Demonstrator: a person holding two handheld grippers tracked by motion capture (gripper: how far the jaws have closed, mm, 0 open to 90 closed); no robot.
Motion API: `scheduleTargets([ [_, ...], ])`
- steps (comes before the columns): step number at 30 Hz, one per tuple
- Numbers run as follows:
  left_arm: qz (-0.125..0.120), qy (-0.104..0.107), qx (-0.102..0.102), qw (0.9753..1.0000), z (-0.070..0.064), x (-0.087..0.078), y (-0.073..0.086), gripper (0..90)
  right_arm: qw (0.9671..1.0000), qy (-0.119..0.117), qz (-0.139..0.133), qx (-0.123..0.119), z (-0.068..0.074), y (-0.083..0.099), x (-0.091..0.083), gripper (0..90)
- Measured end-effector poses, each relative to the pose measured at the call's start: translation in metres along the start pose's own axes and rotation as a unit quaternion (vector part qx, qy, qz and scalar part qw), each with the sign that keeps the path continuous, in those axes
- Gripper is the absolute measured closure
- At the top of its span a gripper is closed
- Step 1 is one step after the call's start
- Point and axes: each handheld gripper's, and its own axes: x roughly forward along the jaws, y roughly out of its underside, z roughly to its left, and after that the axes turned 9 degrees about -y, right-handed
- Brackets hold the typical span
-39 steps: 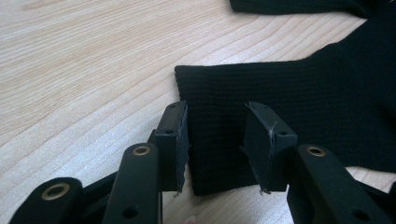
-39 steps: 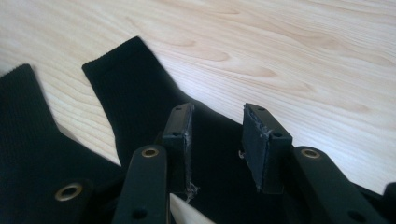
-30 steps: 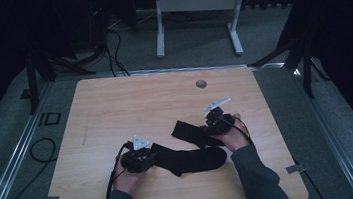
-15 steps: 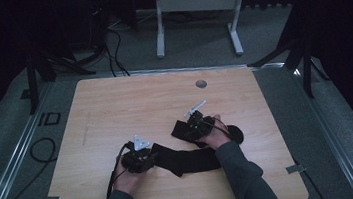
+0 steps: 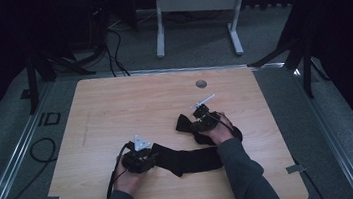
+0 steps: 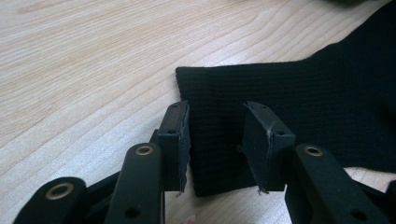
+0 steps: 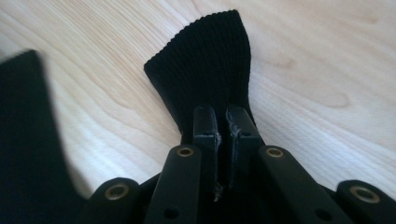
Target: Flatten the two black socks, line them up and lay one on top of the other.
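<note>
nearest to us, our left gripper sits low over the near part of the wooden table, its jaws spread apart with the flat end of a black sock lying between them, not yet pinched; in the left gripper view the knit edge runs straight across just ahead of the pads, and the cloth lies flat on the wood. a little farther out and to the right, our right gripper has its jaws squeezed together on a bunched fold of black knit, whose free end fans out past the jaws onto the table. from above we see the dark cloth stretching between the two grippers, but we cannot tell whether it is one long sock or two overlapping, so we count at least one sock, two grippers, and one table. we judge that we are in the middle of laying out or folding the sock: the right side is held, the left side is only lined up. the next move calls for closing the left jaws on the end without pushing it into wrinkles, then moving both ends together so the cloth stays even. farther off, a small round cap is set into the far part of the table, and beyond that stands a grey frame on the floor.
</note>
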Motion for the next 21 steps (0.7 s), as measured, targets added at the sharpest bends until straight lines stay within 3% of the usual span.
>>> scheduleTargets([
  [5,-0.005,-0.001,-0.003,1.0000,0.001,-0.002,0.000,61.8,0.9997,-0.012,-0.021,-0.005,0.004,0.001,-0.021,84.2],
  [10,-0.003,0.000,-0.002,1.0000,0.000,-0.001,0.000,63.5,0.9972,-0.017,-0.071,-0.012,0.011,0.003,-0.069,84.2],
  [11,-0.003,0.000,-0.002,1.0000,0.000,-0.001,0.000,63.5,0.9972,-0.017,-0.071,-0.012,0.011,0.003,-0.069,84.2],
  [14,-0.003,0.004,0.000,1.0000,-0.002,0.000,0.000,63.5,0.9934,-0.025,-0.109,-0.024,0.017,0.006,-0.103,84.2],
  [21,-0.003,0.006,-0.001,1.0000,-0.002,-0.001,0.001,63.3,0.9872,-0.023,-0.148,-0.055,0.034,0.015,-0.143,84.1],
])
